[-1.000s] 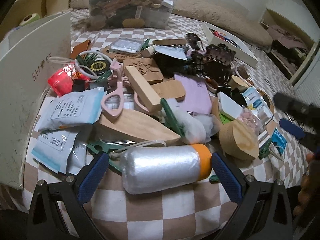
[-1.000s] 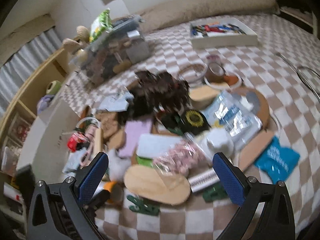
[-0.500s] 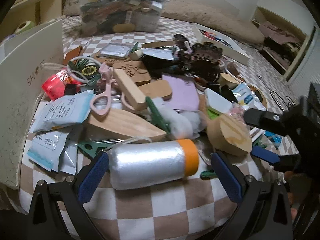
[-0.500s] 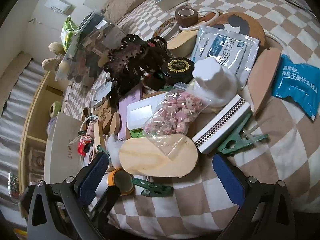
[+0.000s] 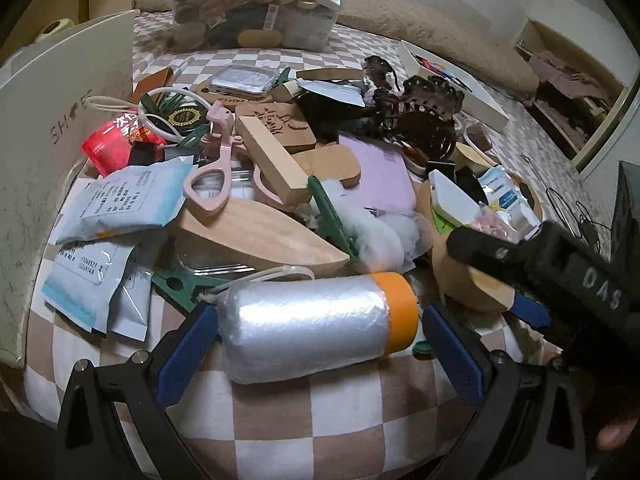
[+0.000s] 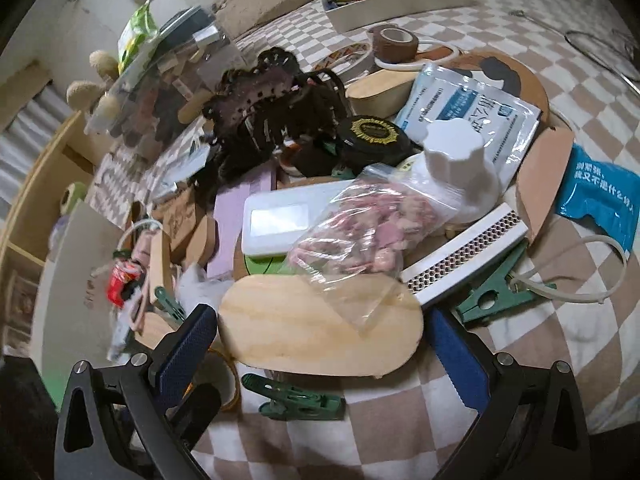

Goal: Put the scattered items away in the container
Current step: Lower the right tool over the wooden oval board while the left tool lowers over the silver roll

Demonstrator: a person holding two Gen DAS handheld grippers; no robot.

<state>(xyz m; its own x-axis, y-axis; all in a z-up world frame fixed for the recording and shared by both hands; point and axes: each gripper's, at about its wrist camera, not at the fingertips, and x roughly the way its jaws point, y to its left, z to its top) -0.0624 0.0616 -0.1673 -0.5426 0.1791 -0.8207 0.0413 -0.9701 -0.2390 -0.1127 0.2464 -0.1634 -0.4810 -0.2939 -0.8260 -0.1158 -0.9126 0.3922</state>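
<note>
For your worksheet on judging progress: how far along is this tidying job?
Done: nothing clearly; the pile remains spread over the checkered cloth. In hand: the open left gripper brackets a plastic-wrapped roll; the open right gripper brackets an oval wooden piece. Left: nearly everything.

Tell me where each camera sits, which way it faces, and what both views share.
Left wrist: on the left gripper, low over the checkered cloth, facing the plastic-wrapped roll; the right gripper and fingertips show at right.
Right wrist: on the right gripper, facing the oval wooden board.
Shared: the dark hair claws.
</note>
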